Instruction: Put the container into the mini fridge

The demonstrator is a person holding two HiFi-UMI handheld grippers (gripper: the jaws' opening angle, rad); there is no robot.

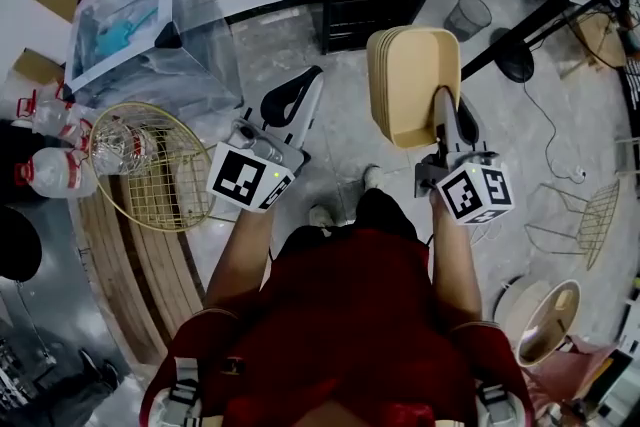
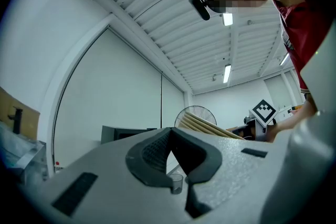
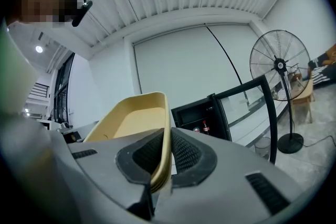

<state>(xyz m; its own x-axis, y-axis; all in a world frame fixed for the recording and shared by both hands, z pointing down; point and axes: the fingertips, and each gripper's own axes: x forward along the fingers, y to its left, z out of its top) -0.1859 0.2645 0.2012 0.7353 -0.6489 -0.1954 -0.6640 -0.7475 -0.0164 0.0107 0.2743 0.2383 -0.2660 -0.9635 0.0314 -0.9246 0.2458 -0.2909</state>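
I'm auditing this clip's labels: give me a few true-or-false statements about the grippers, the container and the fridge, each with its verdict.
1. The right gripper is clamped on the rim of the tan container. True.
2. The left gripper grips the container too. False: its jaws are together on nothing, off to the container's side.
3. The mini fridge has its door closed. False: the door stands open, and bottles show inside.
4. A standing fan is to the right of the fridge in the right gripper view. True.

Readable text: none in any view.
Bottles (image 3: 203,127) in mini fridge (image 3: 182,116): labels perhaps printed, too small to read.
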